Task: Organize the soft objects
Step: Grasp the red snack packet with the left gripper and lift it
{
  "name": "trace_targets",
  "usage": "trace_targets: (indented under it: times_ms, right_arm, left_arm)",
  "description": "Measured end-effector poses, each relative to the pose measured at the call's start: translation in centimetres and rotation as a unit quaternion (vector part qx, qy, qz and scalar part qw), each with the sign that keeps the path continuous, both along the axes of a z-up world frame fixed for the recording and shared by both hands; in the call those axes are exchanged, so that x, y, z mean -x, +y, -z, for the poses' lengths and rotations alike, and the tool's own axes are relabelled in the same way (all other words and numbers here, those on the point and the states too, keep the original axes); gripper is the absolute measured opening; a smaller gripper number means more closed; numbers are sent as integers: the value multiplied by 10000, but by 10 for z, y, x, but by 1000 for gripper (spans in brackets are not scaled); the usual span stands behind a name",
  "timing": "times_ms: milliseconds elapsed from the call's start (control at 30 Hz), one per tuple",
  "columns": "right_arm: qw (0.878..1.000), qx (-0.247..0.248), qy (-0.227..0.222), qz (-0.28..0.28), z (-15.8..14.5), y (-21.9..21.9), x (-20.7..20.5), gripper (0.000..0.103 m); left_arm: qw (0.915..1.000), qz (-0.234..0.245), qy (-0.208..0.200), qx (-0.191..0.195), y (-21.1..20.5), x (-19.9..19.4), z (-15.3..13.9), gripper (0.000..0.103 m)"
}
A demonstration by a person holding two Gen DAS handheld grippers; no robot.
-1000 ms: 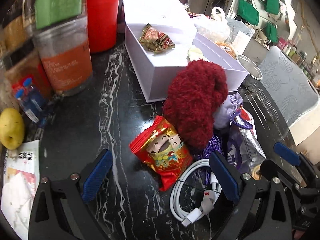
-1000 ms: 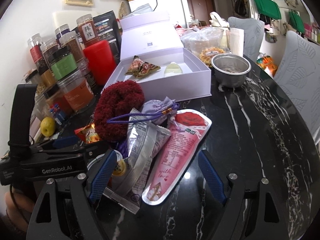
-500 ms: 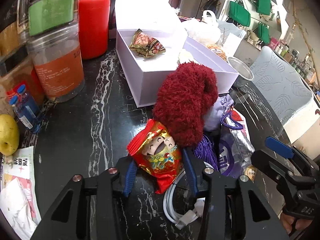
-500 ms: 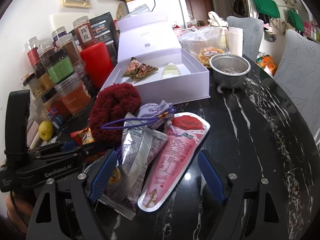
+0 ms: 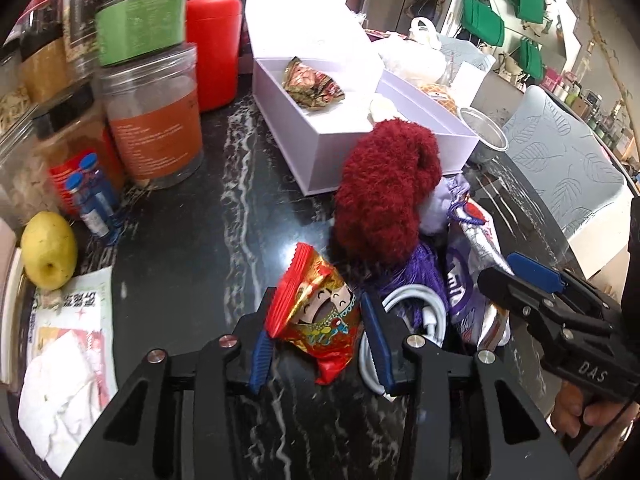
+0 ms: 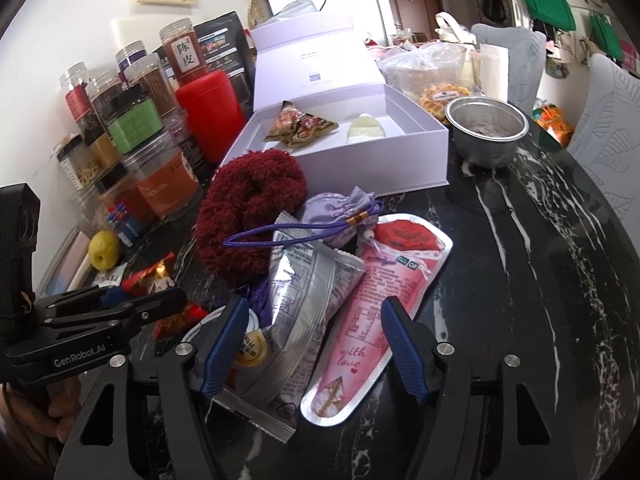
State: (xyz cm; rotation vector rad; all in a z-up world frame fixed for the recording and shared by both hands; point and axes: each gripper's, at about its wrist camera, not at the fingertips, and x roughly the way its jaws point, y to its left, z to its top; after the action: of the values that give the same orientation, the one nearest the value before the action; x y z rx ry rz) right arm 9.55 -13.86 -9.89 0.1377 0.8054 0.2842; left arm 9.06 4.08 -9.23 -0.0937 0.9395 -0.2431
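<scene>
Box: white gift box (image 6: pixel 360 160), lid up, behind the pile; zongzi pkt already inside.
Pile: red fuzzy scrunchie (image 5: pixel 384 196) leans over the snack pkts, w/ lilac pouch (image 6: pixel 340 216) beside.
L gripper (image 5: pixel 316 336): pinching red lucky-face snack pkt (image 5: pixel 316 312).
R gripper (image 6: pixel 312 344): spread wide over silver pkt (image 6: pixel 304 300), holding nothing.
Risk: pkt gripped near its edge, slick foil, could slip out on lift; white cable (image 5: pixel 420 312) touching, may drag.
L view only: cable loop. R view only: pink rose pouch (image 6: pixel 380 312) in full.
</scene>
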Motion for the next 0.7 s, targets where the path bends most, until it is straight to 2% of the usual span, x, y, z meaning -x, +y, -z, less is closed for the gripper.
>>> trace_targets:
  times_ms: [200, 400, 467, 567, 600, 700]
  right_arm:
    - [9998, -14, 67, -172, 3, 5, -2, 60]
    - [9975, 687, -106, 122, -2, -2, 2, 60]
    - [9974, 695, -103, 151, -2, -4, 4, 60]
    - [9978, 632, -160, 85, -5, -4, 9, 60]
    - [9979, 620, -184, 33, -7, -3, 11, 60]
    - [9970, 698, -331, -36, -15, -1, 19, 61]
  left_arm:
    - [9999, -102, 30, -133, 8, 9, -1, 41]
    - [9998, -194, -29, -56, 9, 8, 1, 41]
    - [9997, -219, -53, -16, 7, 8, 2, 42]
    - [9995, -182, 237, 122, 4, 0, 12, 43]
    - [9995, -184, 207, 142, 3, -1, 13, 43]
    - [9998, -124, 91, -157, -7, -1, 14, 43]
